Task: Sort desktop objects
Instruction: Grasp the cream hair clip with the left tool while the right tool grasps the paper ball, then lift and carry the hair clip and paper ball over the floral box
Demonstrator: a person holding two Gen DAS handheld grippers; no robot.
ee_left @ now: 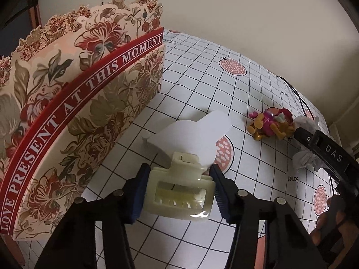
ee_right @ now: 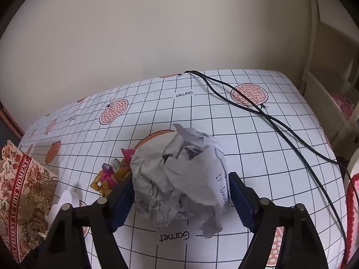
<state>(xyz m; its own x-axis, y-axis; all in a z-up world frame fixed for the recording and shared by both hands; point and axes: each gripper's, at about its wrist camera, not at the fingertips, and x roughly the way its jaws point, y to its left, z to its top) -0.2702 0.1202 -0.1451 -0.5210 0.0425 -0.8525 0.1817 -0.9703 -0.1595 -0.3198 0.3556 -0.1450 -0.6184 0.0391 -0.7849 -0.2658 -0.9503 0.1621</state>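
My left gripper (ee_left: pixel 178 188) is shut on a cream hair claw clip (ee_left: pixel 179 196), held just above the checked tablecloth (ee_left: pixel 190 85). A white plastic piece (ee_left: pixel 193 134) lies right behind the clip. My right gripper (ee_right: pixel 180 199) is shut on a crumpled ball of white paper (ee_right: pixel 181 177); the ball also shows in the left wrist view (ee_left: pixel 306 157). A pink and orange toy figure (ee_left: pixel 269 123) lies on the cloth between the two grippers, and in the right wrist view it (ee_right: pixel 110 177) sits just left of the paper ball.
A floral box with a red band reading "LOVE PRESENT AT THIS MOMENT" (ee_left: pixel 74 103) stands at the left, close to my left gripper. A black cable (ee_right: pixel 269 116) runs across the far right of the cloth. A wall (ee_right: pixel 157 33) backs the table.
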